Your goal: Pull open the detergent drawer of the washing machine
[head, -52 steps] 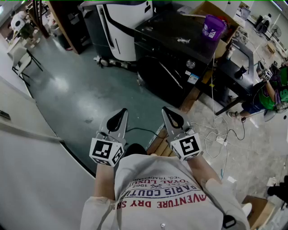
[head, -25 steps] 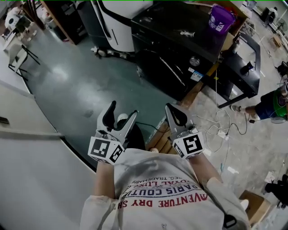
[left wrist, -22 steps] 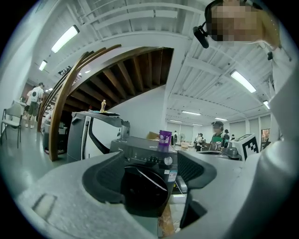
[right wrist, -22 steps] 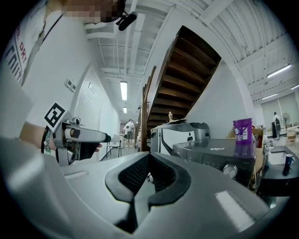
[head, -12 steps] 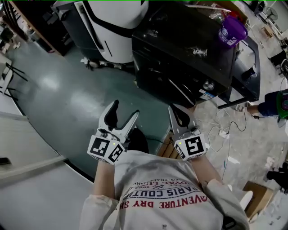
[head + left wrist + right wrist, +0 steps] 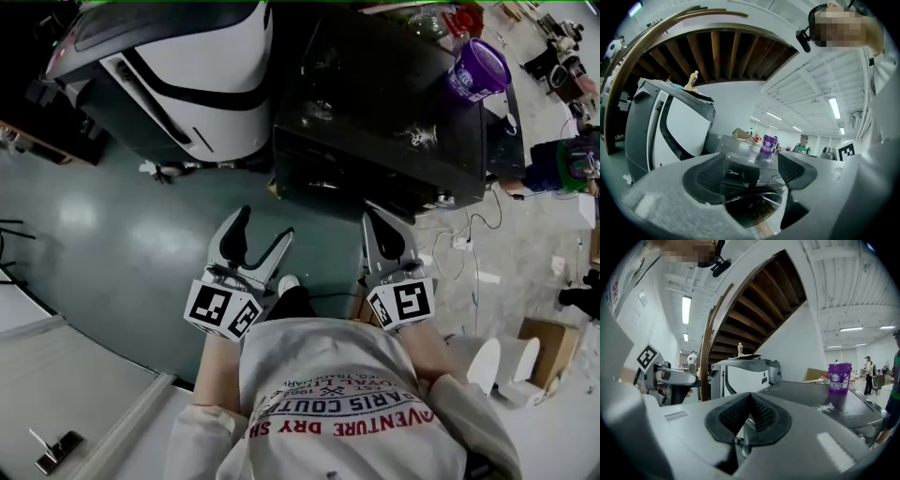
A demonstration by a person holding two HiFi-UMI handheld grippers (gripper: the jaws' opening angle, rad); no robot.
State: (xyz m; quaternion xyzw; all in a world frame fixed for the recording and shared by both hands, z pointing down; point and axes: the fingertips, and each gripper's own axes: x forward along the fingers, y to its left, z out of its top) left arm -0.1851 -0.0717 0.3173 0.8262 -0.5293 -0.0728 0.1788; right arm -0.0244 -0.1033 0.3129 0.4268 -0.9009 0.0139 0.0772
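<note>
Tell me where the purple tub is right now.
In the head view the purple tub stands at the upper right, on the far right corner of the top of the black washing machine.

A large workshop hall — strip lights (image 6: 833, 107) overhead, cables (image 6: 461, 242) strewn on the bare floor (image 6: 530, 272) right of the right gripper (image 6: 377, 225), a box (image 6: 544, 347) further right — washer (image 6: 375, 112) and white machine (image 6: 187, 56) freestanding ahead.
</note>
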